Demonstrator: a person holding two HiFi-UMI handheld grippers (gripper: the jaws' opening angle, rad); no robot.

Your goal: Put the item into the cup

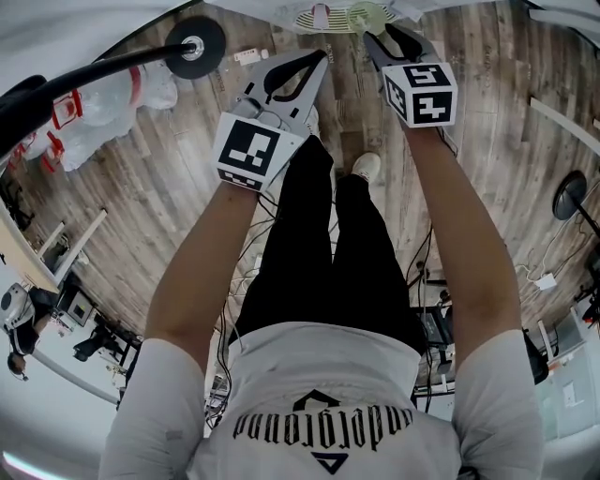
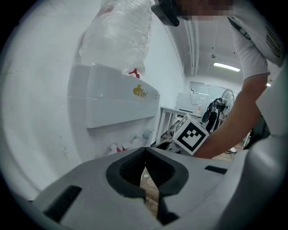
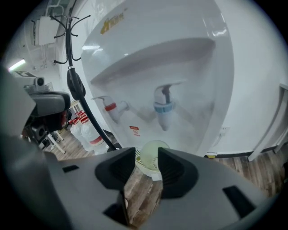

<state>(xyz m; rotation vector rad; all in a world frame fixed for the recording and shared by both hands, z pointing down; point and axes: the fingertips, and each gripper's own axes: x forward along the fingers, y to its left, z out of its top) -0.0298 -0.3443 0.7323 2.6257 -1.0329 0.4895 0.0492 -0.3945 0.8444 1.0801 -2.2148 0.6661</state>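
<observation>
A pale green cup (image 3: 153,150) stands on the white drip tray (image 3: 141,162) of a water dispenser (image 3: 180,67), below its blue tap (image 3: 163,108). My right gripper (image 3: 146,157) is open just in front of it. The cup shows through the gap beyond the tips and neither pad touches it. In the head view the cup (image 1: 371,15) sits at the top edge, just past the right gripper (image 1: 380,39). My left gripper (image 2: 145,152) is shut with nothing in it; it is held left of the right one (image 1: 317,58). No loose item shows.
A red tap (image 3: 110,107) is left of the blue one. A black coat stand (image 3: 67,31) with a round base (image 1: 195,45) and large water bottles (image 1: 103,103) stand to the left. The person's legs and shoes (image 1: 366,167) are on the wooden floor below.
</observation>
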